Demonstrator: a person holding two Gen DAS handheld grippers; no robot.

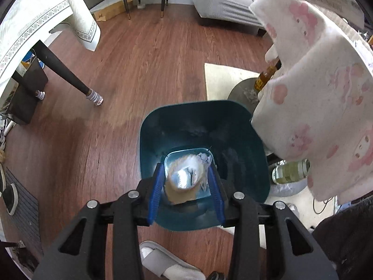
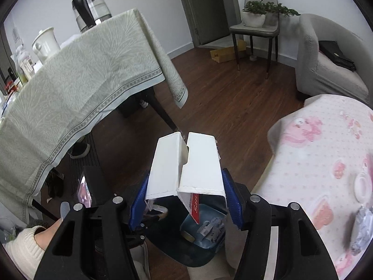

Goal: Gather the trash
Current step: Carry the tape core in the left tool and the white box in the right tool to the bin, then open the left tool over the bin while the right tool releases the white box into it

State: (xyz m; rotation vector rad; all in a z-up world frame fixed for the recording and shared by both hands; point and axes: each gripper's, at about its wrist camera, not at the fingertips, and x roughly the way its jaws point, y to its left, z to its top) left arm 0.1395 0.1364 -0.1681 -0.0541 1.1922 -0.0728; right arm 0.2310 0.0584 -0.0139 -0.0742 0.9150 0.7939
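In the left wrist view my left gripper (image 1: 185,179) hangs over a dark teal trash bin (image 1: 247,137) on the wood floor. Its blue fingers (image 1: 156,186) stand apart, and a crumpled silver and tan wrapper (image 1: 186,177) lies between them, blurred, over the bin's mouth. I cannot tell whether they touch it. In the right wrist view my right gripper (image 2: 185,196) is shut on a torn white cardboard box (image 2: 186,163), held above the same bin (image 2: 202,231), which has crumpled paper inside.
A low table with a pink flowered cloth (image 2: 326,163) stands right of the bin, with a crumpled wrapper (image 2: 361,231) on it. A clothed dining table (image 2: 81,81), its dark leg (image 1: 63,70), a chair (image 2: 256,28), a sofa (image 2: 326,65), bottles (image 1: 291,170) and a slipper (image 1: 163,261) surround the bin.
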